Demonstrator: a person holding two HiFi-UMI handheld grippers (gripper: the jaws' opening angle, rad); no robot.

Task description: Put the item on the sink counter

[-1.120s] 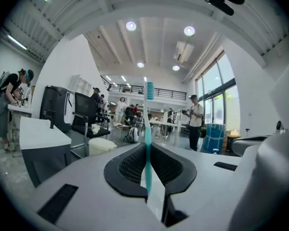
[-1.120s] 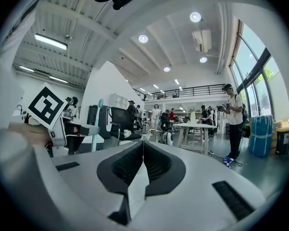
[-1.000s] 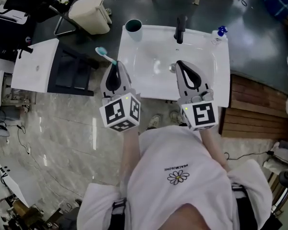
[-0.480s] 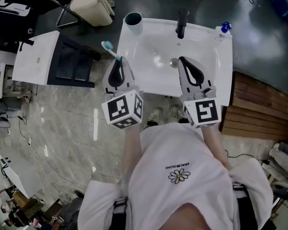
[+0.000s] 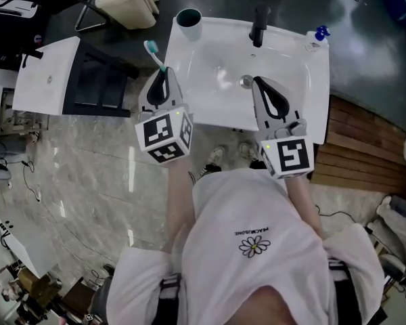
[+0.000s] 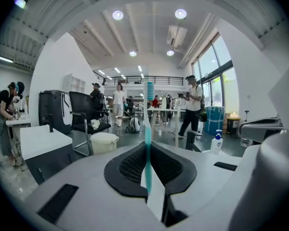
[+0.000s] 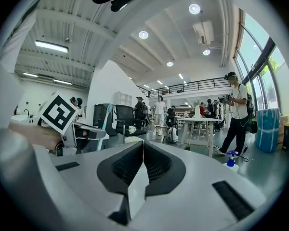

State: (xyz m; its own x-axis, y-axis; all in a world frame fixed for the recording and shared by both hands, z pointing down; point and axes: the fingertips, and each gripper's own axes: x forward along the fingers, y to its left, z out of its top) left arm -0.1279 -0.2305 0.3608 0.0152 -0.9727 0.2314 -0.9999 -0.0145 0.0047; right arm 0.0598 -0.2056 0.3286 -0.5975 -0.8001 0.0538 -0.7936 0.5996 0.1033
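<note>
My left gripper is shut on a teal toothbrush, whose brush head sticks out beyond the jaws toward the left front corner of the white sink counter. In the left gripper view the toothbrush stands upright, pinched between the black pads. The gripper hovers just off the counter's left edge. My right gripper is over the basin's front part, jaws shut with nothing between them; the right gripper view shows its pads meeting.
A teal cup stands on the counter's back left corner, a black faucet at the back middle, a soap bottle at the back right. A cream bin and white table lie left; wooden decking right.
My left gripper has shifted slightly left and toward the sink with the toothbrush, which now points more straight ahead. The right gripper has stayed over the basin.
</note>
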